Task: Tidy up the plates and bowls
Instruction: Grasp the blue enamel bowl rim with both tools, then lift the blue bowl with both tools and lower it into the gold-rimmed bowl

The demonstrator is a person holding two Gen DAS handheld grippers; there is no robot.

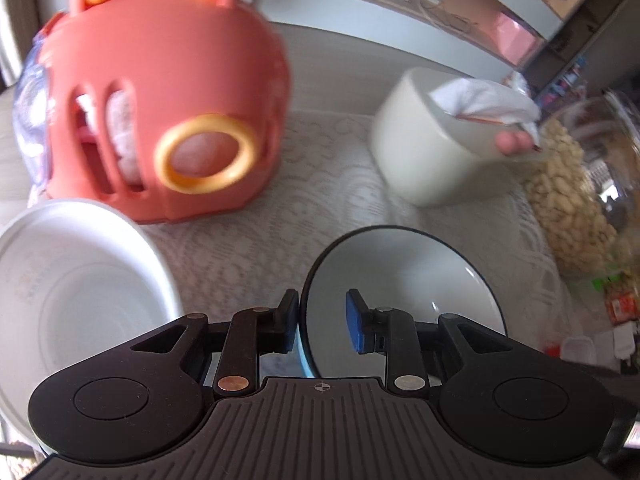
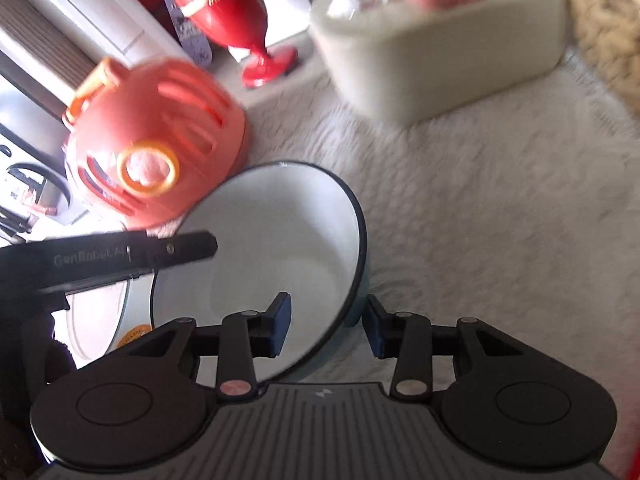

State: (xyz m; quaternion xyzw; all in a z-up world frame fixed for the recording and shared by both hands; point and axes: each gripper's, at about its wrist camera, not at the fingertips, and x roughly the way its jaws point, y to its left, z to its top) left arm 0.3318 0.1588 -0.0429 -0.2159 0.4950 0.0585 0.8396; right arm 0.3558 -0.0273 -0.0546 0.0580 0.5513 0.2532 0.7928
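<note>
so, largest first: lace cloth [image 2: 500,220] covers the table; on it a coral basket [image 1: 160,100], a cream tub [image 1: 432,152], a white bowl [image 1: 76,296] and the dark-rimmed bowl [image 2: 272,252].

dark-rimmed bowl sits near us, just beside the white bowl. we judge it stiff, glazed, slippery and chippable; best taken at the rim.

left gripper [image 1: 322,316] is spread, rim between its pads, not visibly pinched. right gripper [image 2: 328,328] is spread, straddling the opposite rim; contact unclear.

left view alone shows a jar of nuts [image 1: 576,200]. right view alone shows a red goblet [image 2: 236,16] and the left gripper reaching over the bowl.
</note>
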